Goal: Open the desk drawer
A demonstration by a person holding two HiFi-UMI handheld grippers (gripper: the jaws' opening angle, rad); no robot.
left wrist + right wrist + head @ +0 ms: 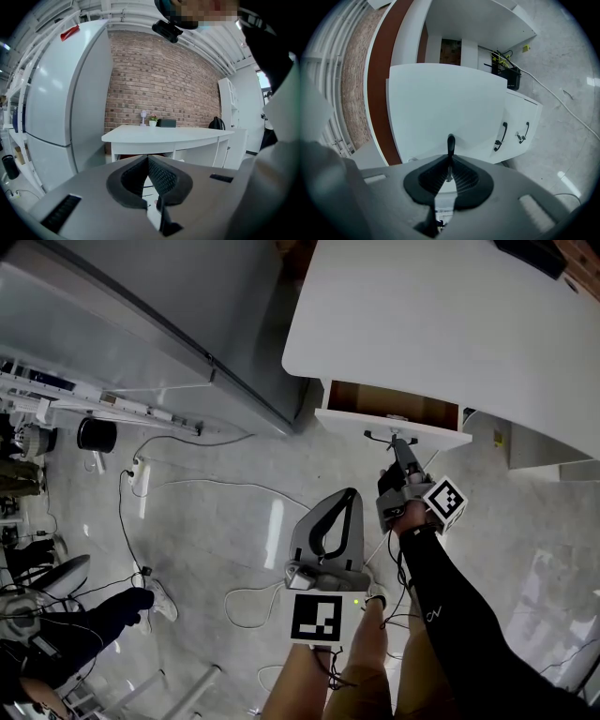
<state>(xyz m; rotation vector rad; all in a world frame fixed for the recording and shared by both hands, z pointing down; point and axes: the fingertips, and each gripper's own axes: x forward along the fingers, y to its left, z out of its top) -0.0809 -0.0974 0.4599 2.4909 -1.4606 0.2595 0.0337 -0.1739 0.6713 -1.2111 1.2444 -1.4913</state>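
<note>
We find no word or number we can read: only a black-and-white square marker (316, 618) on the left gripper (349, 495), another marker (446, 502) on the right gripper (401, 446), and a small white logo (433, 615), too small to make out, on a black sleeve (459, 587).

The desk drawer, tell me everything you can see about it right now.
The drawer has a white front panel and a brown, wood-looking inside. It sits pulled partly out from under the white desk top. A slim black handle stands on its front, and the right gripper is shut on that handle. Nothing else touches it.
</note>
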